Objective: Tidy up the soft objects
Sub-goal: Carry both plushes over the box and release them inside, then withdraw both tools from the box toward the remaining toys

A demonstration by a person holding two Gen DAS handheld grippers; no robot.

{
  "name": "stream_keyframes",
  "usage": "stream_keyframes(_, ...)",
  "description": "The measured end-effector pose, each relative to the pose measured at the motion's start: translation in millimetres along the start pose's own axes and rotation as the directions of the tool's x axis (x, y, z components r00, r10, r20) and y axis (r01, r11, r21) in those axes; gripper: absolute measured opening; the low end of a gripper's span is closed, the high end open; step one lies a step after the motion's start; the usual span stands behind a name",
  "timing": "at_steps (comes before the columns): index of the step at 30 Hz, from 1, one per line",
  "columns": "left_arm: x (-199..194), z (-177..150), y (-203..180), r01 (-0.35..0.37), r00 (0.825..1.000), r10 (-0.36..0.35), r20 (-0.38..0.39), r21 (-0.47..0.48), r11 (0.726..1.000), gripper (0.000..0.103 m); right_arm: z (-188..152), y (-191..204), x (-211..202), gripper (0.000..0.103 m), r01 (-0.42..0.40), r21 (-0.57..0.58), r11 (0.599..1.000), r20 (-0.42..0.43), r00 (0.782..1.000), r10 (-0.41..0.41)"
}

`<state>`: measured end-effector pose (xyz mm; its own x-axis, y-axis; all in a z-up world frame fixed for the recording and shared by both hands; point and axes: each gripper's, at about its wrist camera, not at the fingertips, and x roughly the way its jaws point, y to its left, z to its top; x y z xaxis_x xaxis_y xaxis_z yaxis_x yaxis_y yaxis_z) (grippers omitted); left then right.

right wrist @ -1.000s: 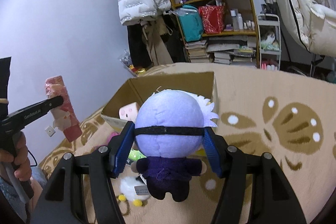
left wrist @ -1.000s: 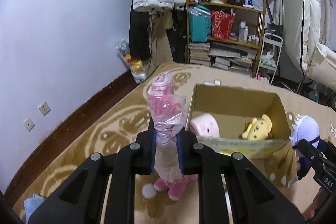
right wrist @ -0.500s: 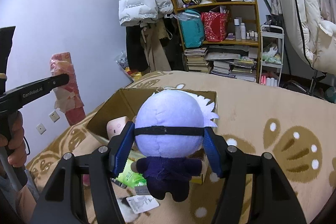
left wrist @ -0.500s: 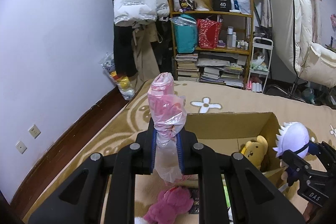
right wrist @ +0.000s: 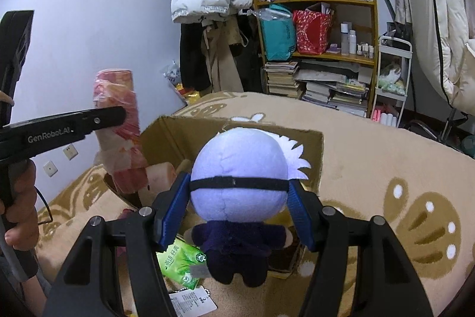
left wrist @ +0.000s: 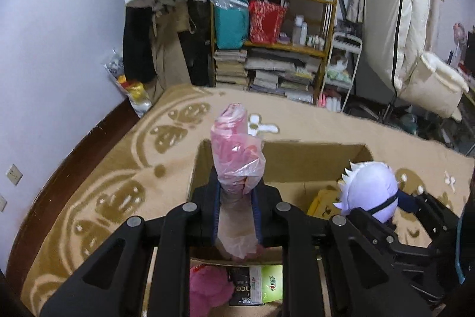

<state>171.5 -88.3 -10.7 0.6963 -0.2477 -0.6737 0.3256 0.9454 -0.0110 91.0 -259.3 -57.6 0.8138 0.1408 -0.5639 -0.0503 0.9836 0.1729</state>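
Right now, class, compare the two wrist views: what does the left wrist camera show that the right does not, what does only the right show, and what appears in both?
Only the left wrist view shows the pink plush on the floor in front of the box, and the yellow plush inside it.

Only the right wrist view shows the person's left hand and the white tag on the carpet.

Both show the cardboard box, the left gripper shut on the pink wrapped roll, the right gripper shut on the purple-headed doll, and the green packet.

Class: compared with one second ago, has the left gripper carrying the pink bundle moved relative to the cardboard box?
Yes. The left gripper with the pink bundle has advanced from beside the cardboard box to over its near-left edge.
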Motion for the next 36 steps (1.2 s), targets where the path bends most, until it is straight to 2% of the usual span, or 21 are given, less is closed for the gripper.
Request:
stream_keyframes(3, 16, -4, -5, -0.017, 0.998, 0.019, -0.062, 0.031, 0.999, 0.021, -1, -1, 5, 0.068, 0.004, 0.002, 1.000, -0.010, 1.000, -0.004)
stream_keyframes(6, 24, -8, -5, -0.036, 0.996, 0.039, -0.076, 0.035, 0.999, 0.026, -2, -3, 8, 0.070, -0.002, 0.007, 1.000, -0.026, 1.000, 0.003)
stream_keyframes(8, 29, -9, -5, -0.043, 0.994, 0.047, -0.098, 0.042, 0.998, 0.028, -4, -4, 10, 0.080, -0.008, 0.006, 1.000, -0.041, 0.999, 0.008)
stream_keyframes(10, 31, -11, -5, -0.048, 0.992, 0.053, -0.119, 0.043, 0.998, 0.030, -4, -5, 9, 0.086, -0.006, 0.013, 1.000, -0.035, 0.999, 0.006)
stream_keyframes(12, 32, -12, -2, -0.052, 0.990, 0.057, -0.132, 0.036, 0.998, 0.036, -4, -6, 9, 0.089, -0.006, 0.020, 1.000, -0.036, 0.999, 0.006)
stream_keyframes(14, 30, -12, -1, -0.074, 0.989, 0.079, -0.125, 0.039, 0.996, 0.063, -4, -6, 8, 0.091, -0.005, 0.020, 1.000, -0.038, 0.999, 0.005)
stream_keyframes(15, 27, -12, -1, -0.091, 0.989, 0.095, -0.110, 0.044, 0.995, 0.067, -4, -6, 7, 0.092, 0.002, 0.018, 1.000, -0.038, 0.999, -0.001)
stream_keyframes(17, 19, -11, -1, -0.109, 0.991, 0.114, -0.077, 0.059, 0.992, 0.070, -4, -7, 6, 0.100, 0.010, 0.020, 1.000, -0.032, 0.999, -0.009)
stream_keyframes(19, 15, -10, -1, -0.111, 0.989, 0.117, -0.087, 0.071, 0.991, 0.076, -5, -8, 1, 0.103, 0.011, 0.030, 0.999, -0.019, 1.000, -0.011)
stream_keyframes(26, -5, -13, 10, -0.138, 0.986, 0.142, -0.086, 0.048, 0.989, 0.087, -4, -6, -15, 0.103, 0.024, 0.040, 0.999, -0.005, 1.000, -0.024)
stream_keyframes(31, -29, -19, 19, -0.154, 0.986, 0.156, -0.059, 0.035, 0.987, 0.090, -6, -2, -28, 0.103, 0.027, 0.044, 0.999, 0.003, 1.000, -0.027)
stream_keyframes(36, -57, -26, 25, -0.181, 0.983, 0.182, -0.017, 0.042, 0.983, 0.099, -5, 5, -42, 0.103, 0.015, 0.047, 0.999, 0.004, 1.000, -0.015)
